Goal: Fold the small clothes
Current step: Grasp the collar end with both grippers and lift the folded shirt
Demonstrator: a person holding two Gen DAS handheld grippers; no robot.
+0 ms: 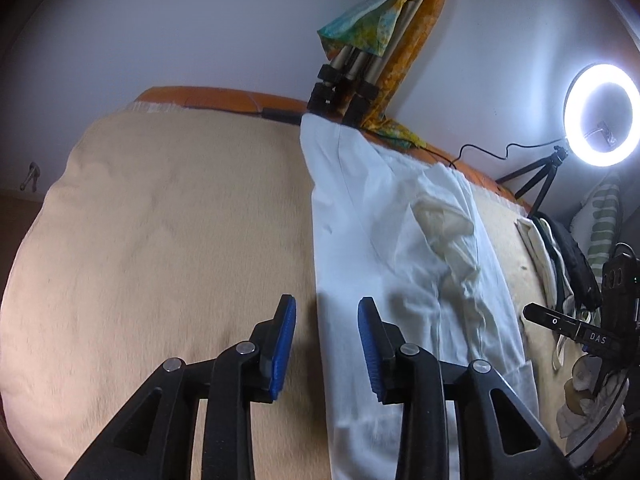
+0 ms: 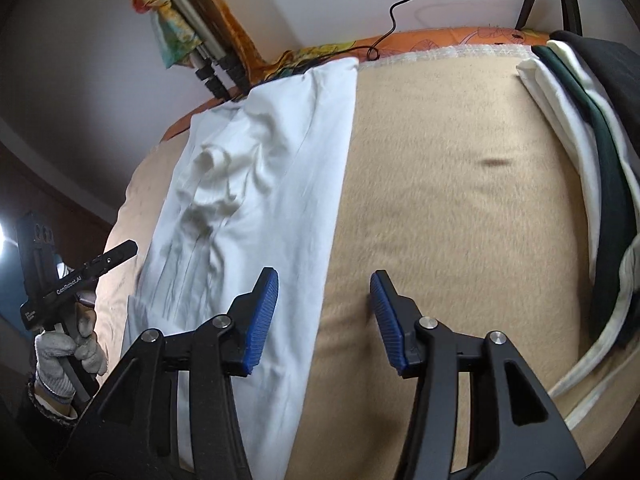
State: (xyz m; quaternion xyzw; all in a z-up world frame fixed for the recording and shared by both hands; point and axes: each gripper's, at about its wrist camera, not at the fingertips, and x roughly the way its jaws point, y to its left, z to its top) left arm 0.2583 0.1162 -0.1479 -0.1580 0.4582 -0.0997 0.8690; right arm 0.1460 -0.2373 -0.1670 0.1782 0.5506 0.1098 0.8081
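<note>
- A white garment (image 1: 384, 248), already folded into a long narrow strip, lies on a beige blanket (image 1: 160, 240) that covers what looks like a bed. Its long axis runs from the near edge to the far edge, where its end reaches the orange border by the wall.
- The left tool (image 1: 326, 344) hangs over the strip's left long edge with jaws apart and nothing between the blue pads; the left pad is over bare blanket, the right one over white cloth.
- The right tool (image 2: 324, 320) stands likewise with jaws apart and empty, straddling the strip's right long edge: its left pad over the garment, its right pad over the blanket.
- So the strip lies between the two tools, each at its own side and toward the near end. Neither is plainly nearer.
- A bunched, creased patch (image 2: 212, 184) sits midway along the strip, toward its left side; the rest is fairly flat.
- My guess is the lengthwise fold is done and the next fold goes across the long axis, near end carried to far end. That would call for both tools to pinch the near corners together.
- A stack of other folded clothes (image 2: 576, 128) sits along the right edge of the bed, well apart from the strip.
- A gloved hand (image 2: 64, 356) holds the left tool's handle.
</note>
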